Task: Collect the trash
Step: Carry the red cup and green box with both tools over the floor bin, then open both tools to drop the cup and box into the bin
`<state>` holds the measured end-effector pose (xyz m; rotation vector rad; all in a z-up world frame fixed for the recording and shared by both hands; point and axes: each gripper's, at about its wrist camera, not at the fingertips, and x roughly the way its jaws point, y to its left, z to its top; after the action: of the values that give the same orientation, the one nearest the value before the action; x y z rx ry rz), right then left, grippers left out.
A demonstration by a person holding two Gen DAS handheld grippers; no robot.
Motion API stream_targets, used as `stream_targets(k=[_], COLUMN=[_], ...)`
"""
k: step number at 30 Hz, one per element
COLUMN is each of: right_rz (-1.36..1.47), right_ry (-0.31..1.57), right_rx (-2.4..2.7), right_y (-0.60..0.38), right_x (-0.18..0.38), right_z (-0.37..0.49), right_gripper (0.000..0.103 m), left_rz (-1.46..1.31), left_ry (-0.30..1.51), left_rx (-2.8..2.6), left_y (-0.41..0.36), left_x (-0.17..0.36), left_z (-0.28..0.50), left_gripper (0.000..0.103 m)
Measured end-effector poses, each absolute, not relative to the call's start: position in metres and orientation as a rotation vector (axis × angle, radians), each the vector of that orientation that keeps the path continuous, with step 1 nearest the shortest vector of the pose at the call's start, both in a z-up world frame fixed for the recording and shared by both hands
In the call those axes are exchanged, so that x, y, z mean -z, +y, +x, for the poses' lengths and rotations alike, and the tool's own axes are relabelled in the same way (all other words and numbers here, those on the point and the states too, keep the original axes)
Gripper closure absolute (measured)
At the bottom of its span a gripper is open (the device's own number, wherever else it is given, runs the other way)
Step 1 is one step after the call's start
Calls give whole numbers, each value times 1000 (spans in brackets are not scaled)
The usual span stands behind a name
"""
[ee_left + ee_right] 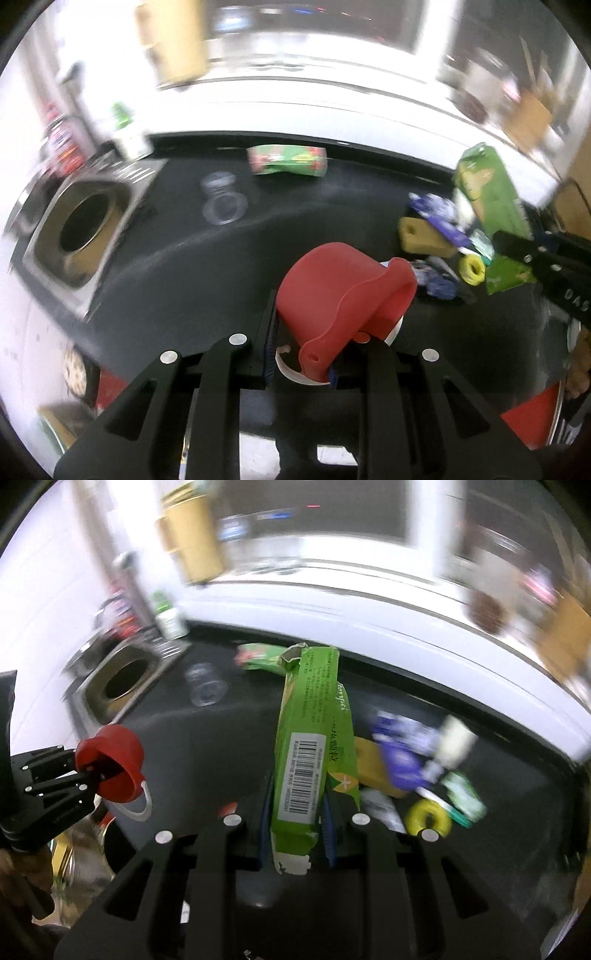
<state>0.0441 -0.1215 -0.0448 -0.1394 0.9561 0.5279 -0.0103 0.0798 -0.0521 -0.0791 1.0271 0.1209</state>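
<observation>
My left gripper [301, 350] is shut on a red cup [340, 291] with a white loop handle, held over the dark counter [184, 280]; the right wrist view shows that cup [110, 764] at the far left. Between the pads of my right gripper [295, 827] a tall green carton [314, 738] with a barcode label stands clamped upright. That carton [487, 188] and the right gripper's black finger [546, 266] also appear at the right of the left wrist view. Trash lies heaped on the counter: purple wrappers [399, 753], a yellow ring [428, 818], a tan sponge [424, 236].
A steel sink [85, 229] with a round drain is set into the counter's left end. A clear plastic cup [223, 201] and a green-and-red packet [288, 160] lie toward the back. A white ledge [332, 110] runs behind the counter. A green-capped bottle [127, 133] stands by the sink.
</observation>
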Motion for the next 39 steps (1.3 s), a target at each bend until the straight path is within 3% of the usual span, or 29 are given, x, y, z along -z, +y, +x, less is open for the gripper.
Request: stream_targets(k=[8, 16, 24, 33, 34, 36, 37, 39], right_rz=[-312, -496, -679, -782, -784, -807, -805, -790], right_ry=[955, 1007, 1141, 1233, 1239, 1247, 1231, 1220], right_rx=[-929, -1343, -1522, -1493, -1494, -1476, -1466, -1474], right_y=[45, 211, 347, 426, 430, 437, 439, 440], right_x=[66, 108, 217, 324, 333, 345, 347, 349], right_z=[3, -97, -182, -213, -215, -214, -215, -212], right_gripper=[80, 80, 80, 79, 75, 47, 26, 22], left_rz=[-231, -433, -639, -755, -758, -764, -758, -735], left_ry=[1006, 1015, 1001, 1035, 1026, 1035, 1043, 1020], left_rx=[-440, -741, -886, -886, -883, -878, -893, -911], left_y=[191, 294, 364, 413, 416, 424, 427, 430], left_x=[54, 98, 209, 340, 347, 362, 366, 368], left_z=[-110, -232, -338, -367, -366, -367, -368, -372], left_gripper=[83, 83, 83, 83, 80, 53, 32, 27])
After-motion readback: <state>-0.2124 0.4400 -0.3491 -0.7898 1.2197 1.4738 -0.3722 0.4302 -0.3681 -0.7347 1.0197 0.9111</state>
